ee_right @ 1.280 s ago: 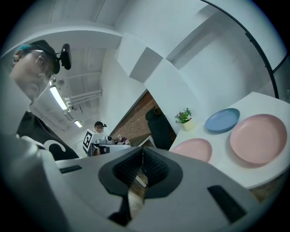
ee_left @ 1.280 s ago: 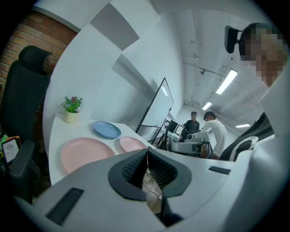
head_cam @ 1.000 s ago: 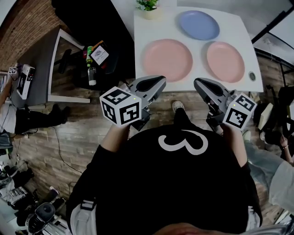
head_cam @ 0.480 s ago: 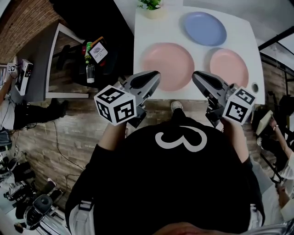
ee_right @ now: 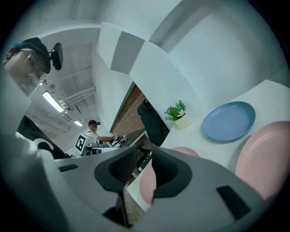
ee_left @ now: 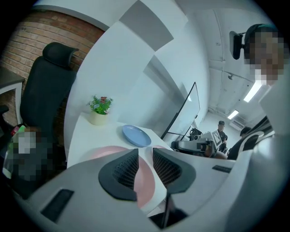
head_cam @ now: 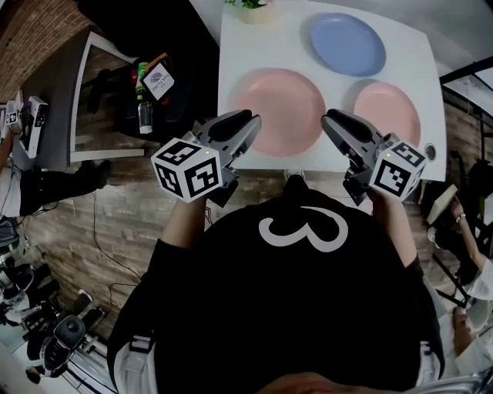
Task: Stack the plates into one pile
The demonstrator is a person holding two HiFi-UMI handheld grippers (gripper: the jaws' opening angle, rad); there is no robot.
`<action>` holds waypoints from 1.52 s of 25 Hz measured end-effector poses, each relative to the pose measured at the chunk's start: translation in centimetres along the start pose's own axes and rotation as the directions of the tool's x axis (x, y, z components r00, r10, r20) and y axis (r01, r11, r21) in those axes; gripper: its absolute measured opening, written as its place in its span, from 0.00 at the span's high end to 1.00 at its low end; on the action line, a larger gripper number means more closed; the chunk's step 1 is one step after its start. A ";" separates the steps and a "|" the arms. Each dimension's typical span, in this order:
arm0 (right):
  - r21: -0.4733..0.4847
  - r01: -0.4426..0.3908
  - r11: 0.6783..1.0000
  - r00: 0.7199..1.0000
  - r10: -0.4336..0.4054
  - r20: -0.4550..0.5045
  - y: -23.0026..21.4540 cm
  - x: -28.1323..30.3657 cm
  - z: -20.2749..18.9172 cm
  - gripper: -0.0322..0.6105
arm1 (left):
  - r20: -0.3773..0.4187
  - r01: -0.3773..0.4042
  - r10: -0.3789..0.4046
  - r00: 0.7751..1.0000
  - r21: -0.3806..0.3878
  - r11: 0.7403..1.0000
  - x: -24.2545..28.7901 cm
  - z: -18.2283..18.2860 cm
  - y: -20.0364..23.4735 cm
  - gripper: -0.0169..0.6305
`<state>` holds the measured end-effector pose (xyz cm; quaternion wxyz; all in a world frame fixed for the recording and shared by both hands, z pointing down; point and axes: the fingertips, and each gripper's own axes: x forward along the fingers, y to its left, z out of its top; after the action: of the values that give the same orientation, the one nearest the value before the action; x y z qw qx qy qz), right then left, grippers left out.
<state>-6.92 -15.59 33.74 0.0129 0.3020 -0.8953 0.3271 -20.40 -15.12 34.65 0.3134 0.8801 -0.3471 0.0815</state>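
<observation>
Three plates lie apart on the white table (head_cam: pixel 239 69): a large pink plate (head_cam: pixel 279 108) near the front, a smaller pink plate (head_cam: pixel 387 111) to its right, and a blue plate (head_cam: pixel 347 44) at the back. My left gripper (head_cam: pixel 250 123) hovers over the front edge by the large pink plate (ee_left: pixel 146 181). The right gripper (head_cam: pixel 330 121) hangs at the front edge between the two pink plates. Both pairs of jaws have just been opening, and both grippers (ee_left: pixel 145 156) (ee_right: pixel 144 158) are open with nothing between them. The blue plate (ee_right: pixel 229 121) and smaller pink plate (ee_right: pixel 263 158) lie ahead of the right gripper.
A potted plant (head_cam: pixel 248 9) stands at the table's back left corner. A small round object (head_cam: pixel 430 151) sits at the front right corner. A black chair (ee_left: pixel 45 90) and a crate with bottles (head_cam: pixel 150 92) stand left of the table. People are at the sides.
Both grippers have moved forward from in front of the table to its front edge. Their jaws, closed a second ago, now stand slightly apart.
</observation>
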 end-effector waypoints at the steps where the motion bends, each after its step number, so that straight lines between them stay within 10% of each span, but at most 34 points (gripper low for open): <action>1: 0.006 0.006 1.000 1.000 -0.006 -0.006 -0.5 0.2 -0.2 0.79 | -0.002 -0.010 0.010 1.000 -0.012 1.000 0.2 -0.1 0.5 0.83; 17: 0.131 0.239 0.962 0.970 -0.230 -0.076 -9.6 1.9 -4.1 0.72 | -0.068 -0.203 0.197 0.978 -0.113 0.973 1.2 -3.4 9.6 0.73; 38: 0.185 0.462 0.867 0.876 -0.413 -0.250 -14.5 3.3 -10.8 0.72 | -0.204 -0.300 0.254 0.945 -0.238 0.924 3.0 -8.9 14.7 0.73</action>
<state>-3.50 -19.66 51.35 0.1415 0.4624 -0.7509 0.4498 -27.24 -19.65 50.01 0.4420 0.7619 -0.4483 0.1522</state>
